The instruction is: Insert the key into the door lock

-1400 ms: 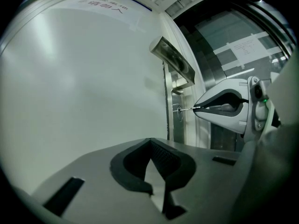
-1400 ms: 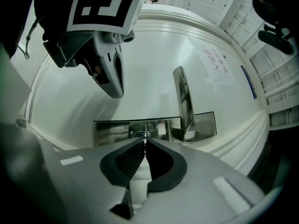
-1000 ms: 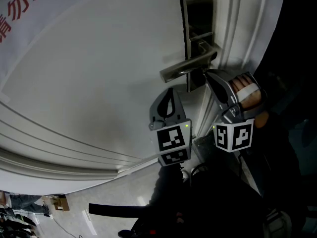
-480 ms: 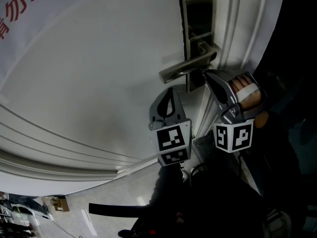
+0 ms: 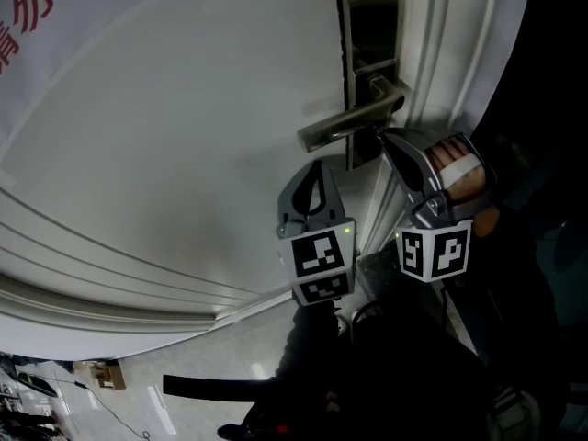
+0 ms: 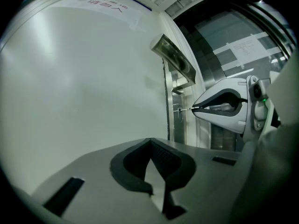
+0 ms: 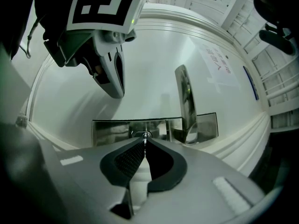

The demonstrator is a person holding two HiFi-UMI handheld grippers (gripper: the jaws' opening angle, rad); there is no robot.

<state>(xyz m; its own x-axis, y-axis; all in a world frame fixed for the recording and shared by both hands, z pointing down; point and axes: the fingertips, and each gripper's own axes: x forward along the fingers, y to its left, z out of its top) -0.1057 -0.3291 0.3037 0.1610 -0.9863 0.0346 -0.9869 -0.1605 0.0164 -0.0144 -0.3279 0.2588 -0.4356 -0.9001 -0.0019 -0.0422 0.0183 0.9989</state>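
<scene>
Below the lever handle of the white door, the right tool was clamped shut on the key, a thin metal blade pinched edge-on between its dark ribbed pads. The key pointed straight at the keyhole in the lower part of the metal lock plate, and its tip met the keyhole; how far it sat inside could not be told. The handle stuck out from the same plate just beside the keyhole, towards the door's hinge side, roughly level. The left tool hung beside the right one, close to the door face and a little lower than the handle, its jaws closed tip to tip with nothing between them. From the head view both tools pointed up towards the lock, the left one near the free end of the handle and apart from it, the right one nearer the door's edge moulding.
</scene>
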